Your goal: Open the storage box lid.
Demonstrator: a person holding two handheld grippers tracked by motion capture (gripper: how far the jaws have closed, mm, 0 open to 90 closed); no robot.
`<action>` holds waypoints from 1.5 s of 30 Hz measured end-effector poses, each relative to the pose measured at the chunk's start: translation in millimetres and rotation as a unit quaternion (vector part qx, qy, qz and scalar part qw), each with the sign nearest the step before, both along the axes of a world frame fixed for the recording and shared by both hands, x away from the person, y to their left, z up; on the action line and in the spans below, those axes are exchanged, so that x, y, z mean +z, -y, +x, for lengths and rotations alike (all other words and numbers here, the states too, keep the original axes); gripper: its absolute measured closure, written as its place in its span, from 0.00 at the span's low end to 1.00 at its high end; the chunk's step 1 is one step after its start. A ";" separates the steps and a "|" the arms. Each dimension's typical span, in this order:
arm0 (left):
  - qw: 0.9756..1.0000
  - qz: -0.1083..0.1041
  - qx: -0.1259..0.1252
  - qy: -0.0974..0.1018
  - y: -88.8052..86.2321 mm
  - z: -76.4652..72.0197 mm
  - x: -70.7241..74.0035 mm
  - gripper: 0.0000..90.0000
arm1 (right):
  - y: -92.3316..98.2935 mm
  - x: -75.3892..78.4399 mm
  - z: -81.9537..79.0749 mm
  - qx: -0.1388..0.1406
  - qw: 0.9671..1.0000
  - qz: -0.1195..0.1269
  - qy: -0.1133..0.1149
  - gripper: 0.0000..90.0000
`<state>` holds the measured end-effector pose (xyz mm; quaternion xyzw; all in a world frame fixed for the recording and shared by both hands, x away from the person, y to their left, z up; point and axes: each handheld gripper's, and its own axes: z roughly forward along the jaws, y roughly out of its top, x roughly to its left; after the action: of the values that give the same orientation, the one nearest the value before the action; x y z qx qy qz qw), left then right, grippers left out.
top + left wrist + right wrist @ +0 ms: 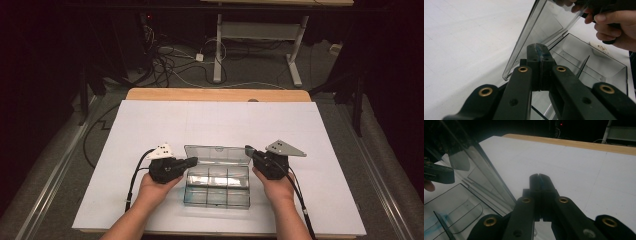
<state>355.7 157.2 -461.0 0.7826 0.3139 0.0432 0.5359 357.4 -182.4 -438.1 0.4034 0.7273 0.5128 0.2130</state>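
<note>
A clear plastic compartment box [216, 186] sat on the white tabletop [150, 125] near its front edge, between the two hands, its lid [217, 153] raised and leaning back. The left tongs [192, 161] stood at the box's left end, just beside the lid's left edge, jaws pressed fully together with nothing between them. The right tongs [248, 150] stood at the lid's upper right corner, likewise closed tight and holding nothing; whether either touched the lid could not be told.
</note>
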 end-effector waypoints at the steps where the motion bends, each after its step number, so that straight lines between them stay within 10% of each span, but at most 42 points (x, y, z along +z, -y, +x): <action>1: 1.000 0.002 0.000 0.000 0.4 0.2 -0.4 0.97 | -0.4 0.2 0.4 0.001 1.000 -0.002 0.002 1.00; 30: 1.000 0.014 0.008 -0.013 -9.4 1.6 -6.5 0.97 | -2.1 -7.8 26.3 -0.015 1.000 0.011 -0.009 1.00; 45: 0.995 0.020 0.095 -0.031 -36.8 12.3 -5.8 0.97 | -1.4 -6.6 27.4 -0.010 1.000 0.015 -0.006 1.00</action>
<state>368.1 193.9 -466.8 0.7607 0.4023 0.0761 0.5036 384.8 -181.0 -444.7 0.4170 0.7169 0.5188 0.2073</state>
